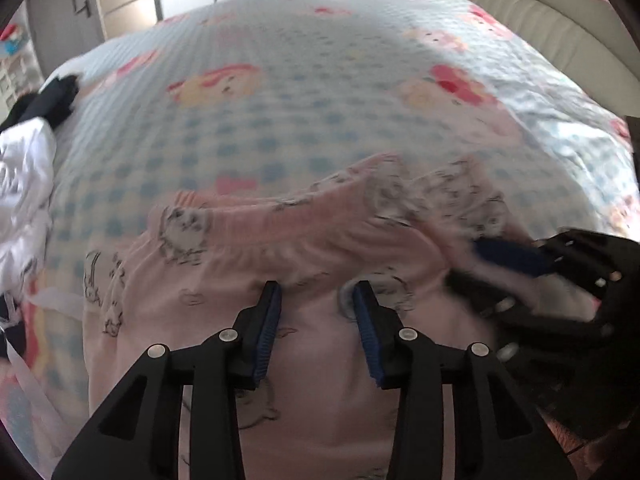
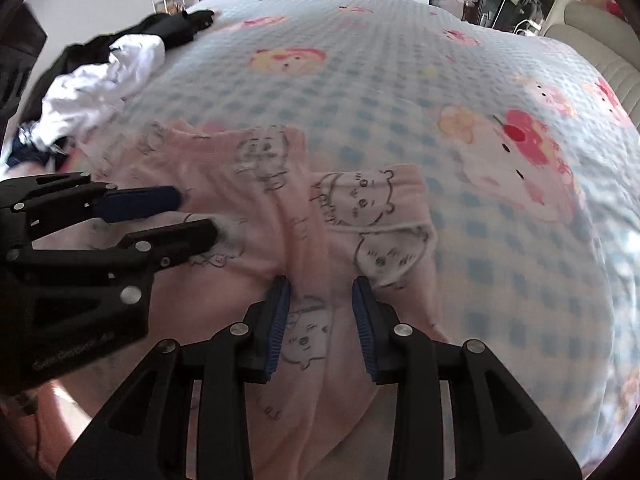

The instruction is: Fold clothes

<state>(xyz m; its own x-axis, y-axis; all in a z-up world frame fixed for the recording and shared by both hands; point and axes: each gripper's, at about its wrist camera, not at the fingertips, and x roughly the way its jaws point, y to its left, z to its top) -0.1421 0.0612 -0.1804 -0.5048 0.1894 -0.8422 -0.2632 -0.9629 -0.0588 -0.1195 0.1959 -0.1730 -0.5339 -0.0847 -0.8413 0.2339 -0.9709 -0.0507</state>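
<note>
On the bed (image 2: 400, 60), pink pyjama trousers (image 2: 280, 200) lie spread. Both the left hand-held gripper (image 1: 318, 294) and right hand-held gripper (image 2: 322, 288) hover half open, empty; better pinch the waistband evenly, then fold.

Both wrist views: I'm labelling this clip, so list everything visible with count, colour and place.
pyjamas: one, pink with cartoon prints, near edge of the bed, under both grippers
bedspread: one, blue check with cartoon figures, covers the bed
clothes pile: one, white and dark, far left of the bed
headboard: one, cream, padded, far right
left gripper: black, blue pads, open over the pyjamas
right gripper: same, open over the pyjamas
</note>
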